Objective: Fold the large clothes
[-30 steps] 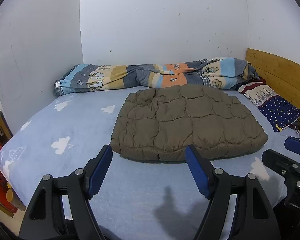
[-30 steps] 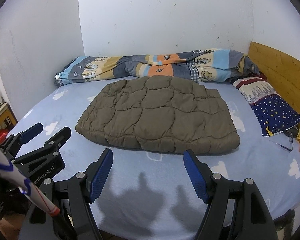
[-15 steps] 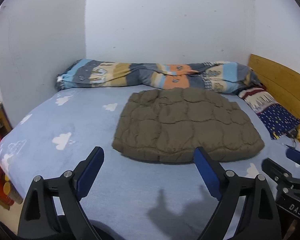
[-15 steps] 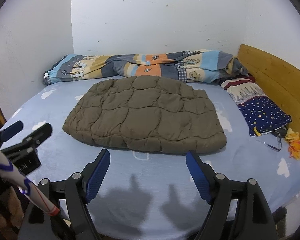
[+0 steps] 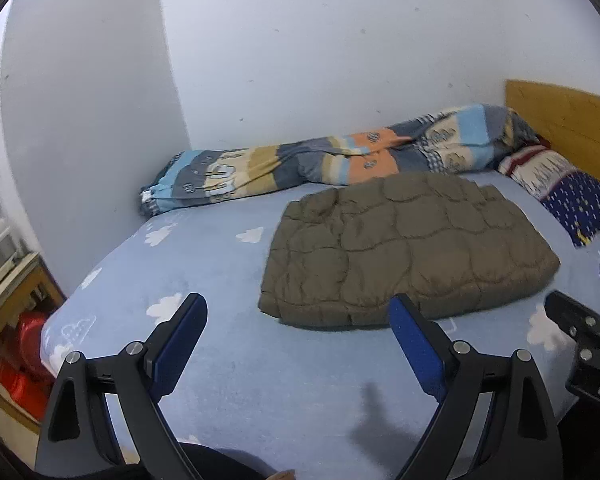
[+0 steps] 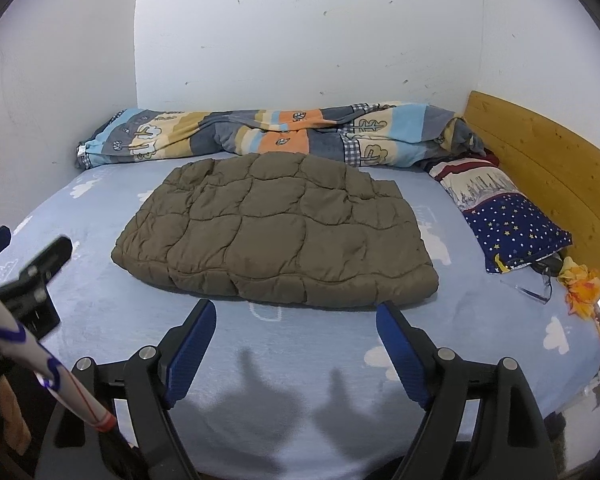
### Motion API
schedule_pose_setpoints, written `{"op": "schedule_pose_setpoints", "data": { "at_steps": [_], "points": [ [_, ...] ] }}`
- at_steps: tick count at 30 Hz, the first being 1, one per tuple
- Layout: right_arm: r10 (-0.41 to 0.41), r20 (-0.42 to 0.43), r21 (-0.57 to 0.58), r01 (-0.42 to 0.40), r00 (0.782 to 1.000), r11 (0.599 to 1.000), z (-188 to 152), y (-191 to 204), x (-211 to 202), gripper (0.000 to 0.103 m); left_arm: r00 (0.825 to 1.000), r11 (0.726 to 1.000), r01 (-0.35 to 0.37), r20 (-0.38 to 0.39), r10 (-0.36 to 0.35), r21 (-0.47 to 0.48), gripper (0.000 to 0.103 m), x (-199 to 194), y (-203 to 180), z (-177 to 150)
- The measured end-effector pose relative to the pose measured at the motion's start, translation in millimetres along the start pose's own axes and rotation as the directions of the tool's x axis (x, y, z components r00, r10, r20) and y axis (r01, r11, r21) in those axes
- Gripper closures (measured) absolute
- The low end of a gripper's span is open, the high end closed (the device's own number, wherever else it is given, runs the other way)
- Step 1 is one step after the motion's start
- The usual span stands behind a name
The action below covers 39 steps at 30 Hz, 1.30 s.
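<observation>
- On bed [image 6: 100, 320], centre: folded olive quilted coat [image 6: 276, 236], lying flat.
- L tongs [image 5: 300, 336] & R tongs [image 6: 296, 332]: both released, gripping nothing, jaws just widened, short of coat.

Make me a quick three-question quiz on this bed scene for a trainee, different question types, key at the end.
1. True or false: the brown quilted coat lies folded on the blue sheet.
2. What lies along the far wall? A the striped duvet; B a ladder.
3. Fill in: both tongs, left and right, are ___ and hold nothing.

Key: 1 true; 2 A; 3 open.
</observation>
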State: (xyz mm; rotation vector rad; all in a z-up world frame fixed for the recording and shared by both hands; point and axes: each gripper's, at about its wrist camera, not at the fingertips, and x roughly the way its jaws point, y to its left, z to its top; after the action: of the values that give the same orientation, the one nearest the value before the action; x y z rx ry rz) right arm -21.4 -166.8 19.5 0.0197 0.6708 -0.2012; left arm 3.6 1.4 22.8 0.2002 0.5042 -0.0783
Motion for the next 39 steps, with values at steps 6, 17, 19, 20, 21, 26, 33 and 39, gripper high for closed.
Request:
{"op": "schedule_pose_setpoints", "data": {
  "at_steps": [6,17,19,20,21,26,33,39],
  "points": [
    [0.01,-0.002,-0.004,-0.01,1.0,1.0,-0.1,1.5,0.6,0.017,0.999,1.0,0.001,-0.046,0.0,0.023,0.012,2.8,-4.2,-0.4],
    [0.014,0.002,-0.006,-0.014,1.0,1.0,1.1,1.6,0.0,0.017,0.997,1.0,0.016,-0.079,-0.014,0.019,0.012,5.7,-7.4,-0.7],
    [0.012,0.003,-0.006,-0.012,1.0,1.0,1.0,1.8,0.0,0.017,0.997,1.0,0.014,-0.08,-0.013,0.019,0.012,5.8,-7.5,-1.6],
    [0.013,0.004,-0.007,-0.013,1.0,1.0,0.8,1.9,0.1,0.017,0.997,1.0,0.013,-0.082,-0.012,0.018,0.012,6.1,-7.3,-1.7],
    [0.013,0.004,-0.007,-0.012,1.0,1.0,1.5,1.9,0.4,0.017,0.996,1.0,0.016,-0.083,-0.014,0.016,0.012,6.4,-7.2,-1.4],
    [0.012,0.003,-0.009,-0.012,1.0,1.0,2.0,2.4,-0.5,0.016,0.995,1.0,0.024,-0.096,-0.023,0.006,0.012,8.0,-4.9,-2.6],
    [0.011,0.004,-0.01,-0.011,1.0,1.0,1.7,2.8,-1.6,0.016,0.994,1.0,0.028,-0.109,-0.027,0.003,0.012,10.8,-3.5,-2.8],
    [0.006,0.006,-0.011,-0.006,1.0,1.0,0.8,2.4,-3.8,0.016,0.987,0.996,0.082,-0.136,-0.085,-0.03,0.012,12.2,2.9,-3.4]
  ]
}}
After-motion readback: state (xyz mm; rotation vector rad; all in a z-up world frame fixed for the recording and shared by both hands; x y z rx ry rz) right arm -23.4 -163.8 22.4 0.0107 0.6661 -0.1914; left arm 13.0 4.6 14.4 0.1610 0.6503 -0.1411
